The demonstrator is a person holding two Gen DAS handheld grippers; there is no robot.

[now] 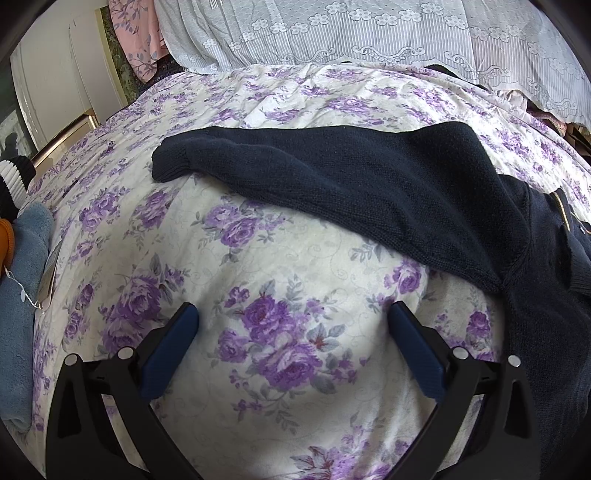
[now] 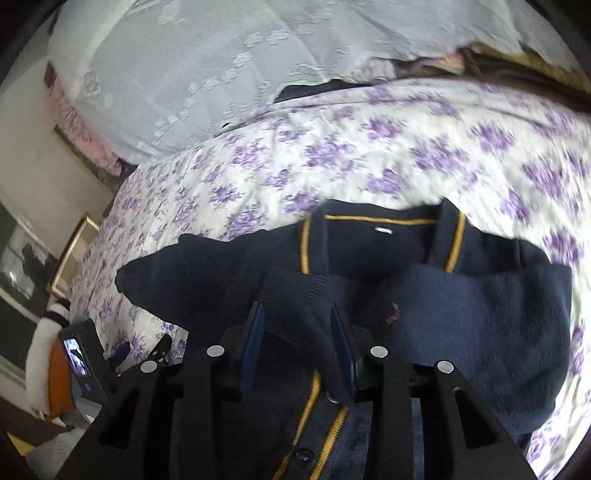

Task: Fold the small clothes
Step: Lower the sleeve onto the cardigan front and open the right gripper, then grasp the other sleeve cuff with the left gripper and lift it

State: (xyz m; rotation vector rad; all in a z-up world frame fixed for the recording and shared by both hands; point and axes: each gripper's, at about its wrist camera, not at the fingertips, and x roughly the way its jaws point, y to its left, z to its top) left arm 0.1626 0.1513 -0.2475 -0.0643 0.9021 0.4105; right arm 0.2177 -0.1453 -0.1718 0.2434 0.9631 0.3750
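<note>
A small navy knit cardigan with yellow trim lies on the purple-flowered bed cover. In the left wrist view its left sleeve [image 1: 332,181] stretches out flat to the left, cuff [image 1: 170,162] at the end. My left gripper [image 1: 293,314] is open and empty over bare cover, short of the sleeve. In the right wrist view the cardigan [image 2: 369,251] lies collar away from me. My right gripper [image 2: 297,321] is shut on the ribbed cuff [image 2: 295,295] of the right sleeve [image 2: 480,306], which is folded across the chest.
A white lace cloth [image 1: 369,33] hangs along the far side of the bed. A blue towel [image 1: 26,266] and an orange item [image 1: 5,240] lie at the left edge. The left gripper's body [image 2: 85,365] shows at the right wrist view's lower left.
</note>
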